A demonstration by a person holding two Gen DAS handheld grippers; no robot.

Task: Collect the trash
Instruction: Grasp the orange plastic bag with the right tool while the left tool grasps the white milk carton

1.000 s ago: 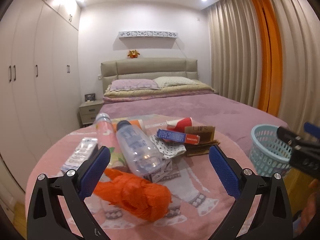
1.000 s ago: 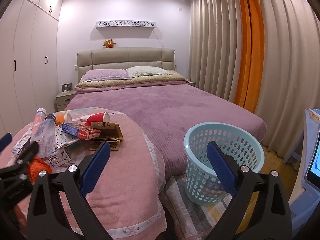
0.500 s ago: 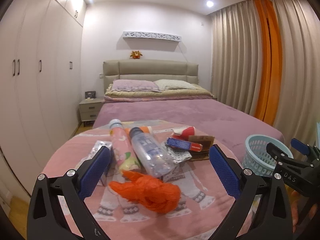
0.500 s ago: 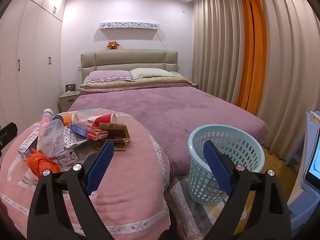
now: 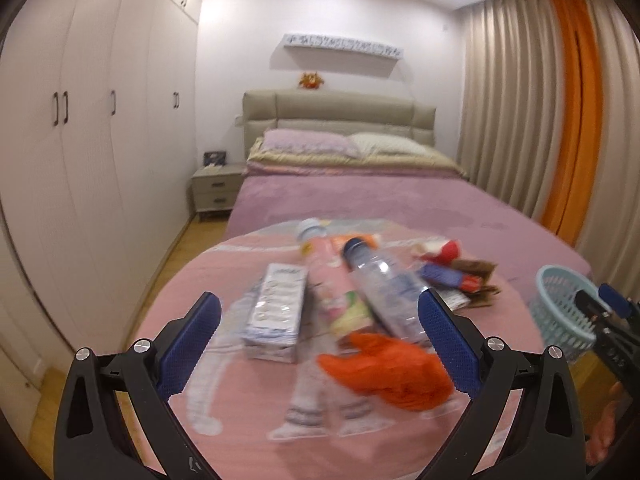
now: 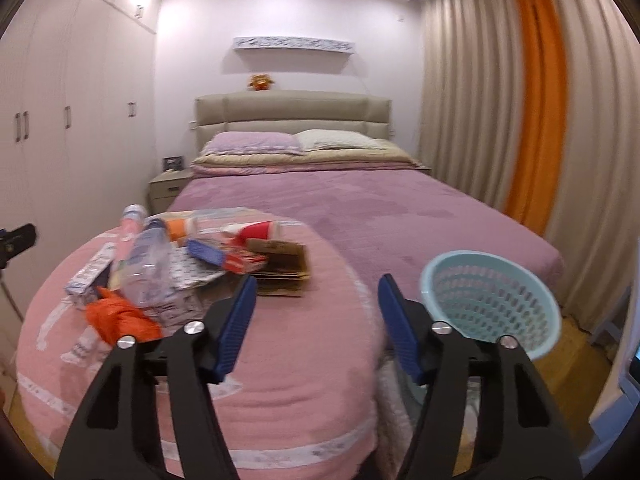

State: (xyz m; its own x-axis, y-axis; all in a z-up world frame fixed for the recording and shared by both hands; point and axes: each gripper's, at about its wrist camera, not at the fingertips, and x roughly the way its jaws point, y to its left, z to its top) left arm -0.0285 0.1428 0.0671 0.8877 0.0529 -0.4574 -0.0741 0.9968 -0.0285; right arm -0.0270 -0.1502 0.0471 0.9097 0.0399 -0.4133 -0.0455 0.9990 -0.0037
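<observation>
Since none of the trash had been taken up yet, all of it lay heaped on the pink blanket (image 5: 224,276), w/ both tongs hanging above it & gripping nothing: left gripper (image 5: 320,344) jaws spread wide, right gripper (image 6: 316,320) jaws apart but narrower. Left to right in the left wrist view: a flat white carton (image 5: 276,316), prob light & crushable, best pinched across its thin side; a pink bottle (image 5: 324,276) & a clear bottle (image 5: 384,288), both likely empty, light, smooth & apt to slip or roll, so grab mid-body or at the neck; an orange bag (image 5: 392,368) nearest the jaws, soft & crumpled, any bunched fold would do; then a blue-red box (image 5: 448,278) on brown cardboard (image 5: 480,280), stiff, flat, take by an edge. The blue basket (image 6: 488,300) stood off the blanket to the right, beside the bed (image 6: 400,216). Vs 0.5 s earlier, the left view had swung left & gone blurred, showing more wardrobe; the right gripper's jaws had narrowed noticeably & its view sat closer over the blanket
</observation>
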